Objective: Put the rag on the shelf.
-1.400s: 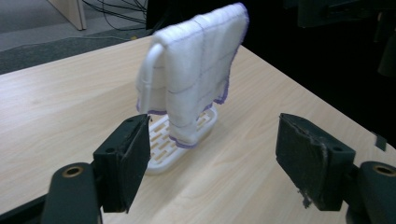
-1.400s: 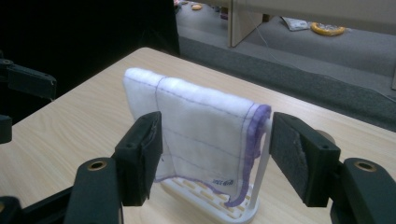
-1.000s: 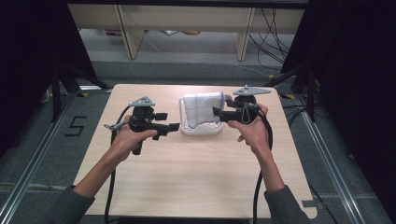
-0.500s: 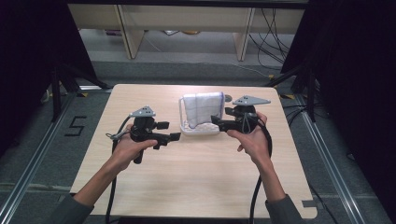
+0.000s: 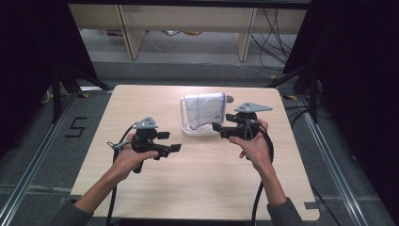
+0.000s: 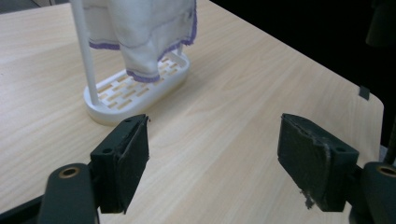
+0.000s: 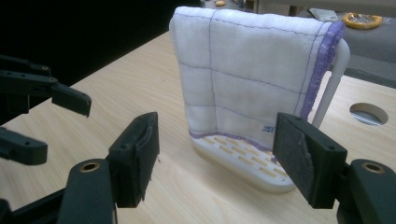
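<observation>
We are holding the left gripper (image 5: 177,148) low over the table (image 5: 202,188), its jaws spread wide with nothing between them. In the left gripper view, only bare wood is lying between the two black pads (image 6: 133,158), and the white rack (image 6: 135,91) is sitting just ahead and to the left of the jaws, apart from them. The cloth (image 6: 140,32) is hanging from the rack, its purple-edged hem dangling above the slotted base.

We are keeping the right gripper (image 5: 217,129) just beside the rack (image 5: 200,130), at the side nearer us, its jaws also spread and gripping nothing. In the right gripper view, the cloth (image 7: 247,70) is draping over the top bar straight ahead of the jaws, covering most of the frame, with one white upright (image 7: 332,79) showing at its right edge. The rack's base (image 7: 243,163) is lying between the two pads in that view but farther off, not touching them.

The left gripper's jaws (image 7: 46,116) are pointing in from the left of the right gripper's view, well short of the rack. A round hole (image 7: 369,113) in the table is sitting beyond the right pad. Past the far edge we are seeing wooden shelf legs (image 5: 127,28) and loose cables (image 5: 277,28) on the floor. Nothing is standing between either gripper and the cloth.
</observation>
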### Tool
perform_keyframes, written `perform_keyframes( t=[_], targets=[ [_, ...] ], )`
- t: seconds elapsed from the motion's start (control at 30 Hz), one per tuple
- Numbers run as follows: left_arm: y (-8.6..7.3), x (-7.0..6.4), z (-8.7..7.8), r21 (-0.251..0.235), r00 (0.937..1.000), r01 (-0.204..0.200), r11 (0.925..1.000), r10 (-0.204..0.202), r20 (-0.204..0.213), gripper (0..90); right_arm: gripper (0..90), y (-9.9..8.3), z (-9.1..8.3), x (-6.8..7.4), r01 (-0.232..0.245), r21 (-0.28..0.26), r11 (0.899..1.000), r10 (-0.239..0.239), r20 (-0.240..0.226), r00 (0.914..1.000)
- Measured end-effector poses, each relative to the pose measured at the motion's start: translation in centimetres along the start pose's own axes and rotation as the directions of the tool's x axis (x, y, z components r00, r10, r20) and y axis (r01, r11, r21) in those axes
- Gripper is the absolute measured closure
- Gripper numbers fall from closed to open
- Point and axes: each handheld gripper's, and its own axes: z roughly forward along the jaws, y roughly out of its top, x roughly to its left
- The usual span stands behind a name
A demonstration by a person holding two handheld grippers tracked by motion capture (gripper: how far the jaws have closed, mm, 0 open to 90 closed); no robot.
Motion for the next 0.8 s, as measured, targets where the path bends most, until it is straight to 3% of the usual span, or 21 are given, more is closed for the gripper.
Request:
perform_keyframes(
  t=[0.17, 0.3, 0.33, 0.47, 0.6, 0.7, 0.73, 0.77, 0.8],
  targets=[
    [-0.9, -0.9, -0.3, 0.009, 0.9997, -0.024, 0.9997, 0.024, 0.004, 24.3, 31.7, -0.8, 0.1, 0.5, -0.037, 0.021, 0.999, 0.037, 0.001, 0.9993],
    [-1.7, -1.4, -0.4, 0.019, 0.9989, -0.047, 0.9987, 0.047, 0.003, 24.2, 31.1, -1.5, 0.5, 0.5, -0.004, 0.038, 0.999, 0.004, -0.008, 1.0000],
    [-2.2, -1.5, -0.3, 0.021, 0.9989, -0.047, 0.9987, 0.047, 0.001, 24.2, 31.0, -1.9, 0.4, 0.7, -0.016, 0.062, 0.998, 0.016, -0.010, 0.9998],
    [-2.9, -1.8, -0.3, 0.027, 0.9988, -0.048, 0.9985, 0.048, -0.005, 24.1, 30.8, -2.5, 0.4, 1.0, -0.030, 0.068, 0.997, 0.031, -0.016, 0.9994],
    [-3.7, -2.1, -0.5, 0.037, 0.9984, -0.057, 0.9977, 0.056, 0.007, 23.9, 30.6, -3.1, 0.4, 1.4, -0.012, 0.094, 0.996, 0.014, -0.016, 0.9998],
    [-4.5, -2.3, -0.7, 0.037, 0.9976, -0.068, 0.9970, 0.068, -0.008, 23.4, 30.5, -3.7, 0.6, 1.8, 0.007, 0.104, 0.995, -0.005, -0.016, 0.9999],
    [-4.6, -2.3, -0.8, 0.038, 0.9976, -0.069, 0.9969, 0.069, -0.004, 23.3, 30.4, -3.9, 0.5, 2.2, -0.015, 0.117, 0.993, 0.017, -0.018, 0.9997],
    [-4.9, -2.2, -0.9, 0.040, 0.9974, -0.072, 0.9966, 0.072, 0.005, 23.3, 30.4, -4.1, 0.6, 2.2, 0.013, 0.102, 0.995, -0.011, -0.019, 0.9998],
    [-5.2, -2.3, -1.1, 0.038, 0.9973, -0.073, 0.9966, 0.073, -0.001, 23.2, 30.4, -4.3, 0.5, 2.4, 0.007, 0.105, 0.994, -0.005, -0.018, 0.9998]
  ],
)
